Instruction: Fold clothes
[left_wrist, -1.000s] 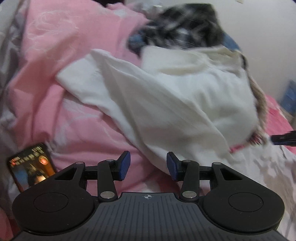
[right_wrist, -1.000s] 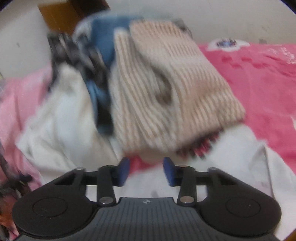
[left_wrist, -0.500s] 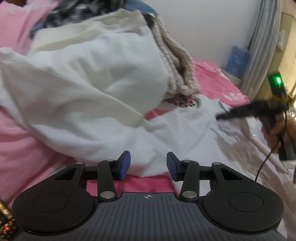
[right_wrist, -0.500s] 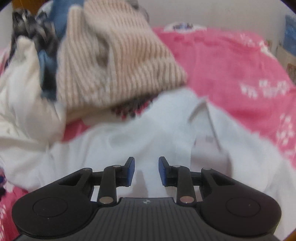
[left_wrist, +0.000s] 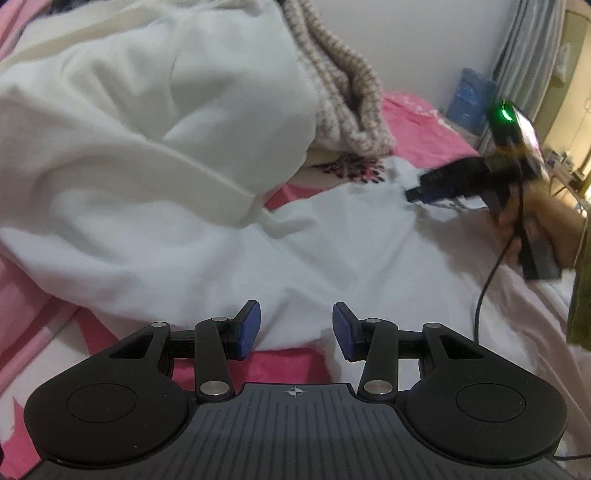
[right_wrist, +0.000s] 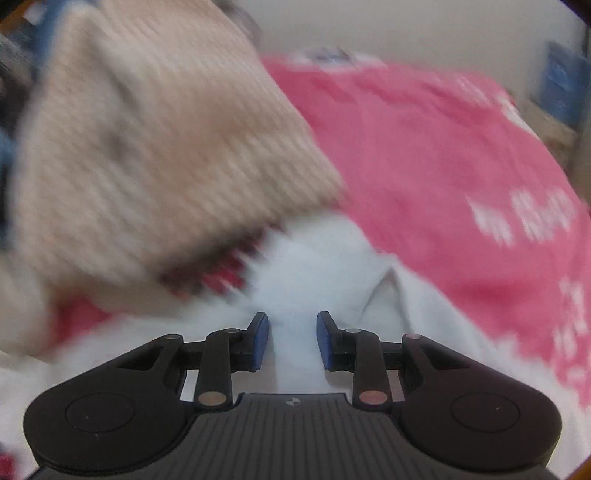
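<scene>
A white garment (left_wrist: 332, 240) lies spread on a bed w/ a pink blanket (right_wrist: 443, 155), its far edge beside a heap of clothes topped by a beige knit sweater (right_wrist: 147, 147). Left tool (left_wrist: 295, 332) hovers over the garment's near edge, jaws apart, empty. Right tool (right_wrist: 291, 339) sits low over the white fabric, jaws partly open, apparently gripping nothing; view is blurred.

The left wrist view sits low over the bed (left_wrist: 424, 122), facing across a spread white garment (left_wrist: 351, 240) toward the right claw (left_wrist: 415, 192). The right wrist view looks closely over that garment (right_wrist: 314, 266), blurred. Both share the beige knit sweater (left_wrist: 351, 99) (right_wrist: 147, 147).
</scene>
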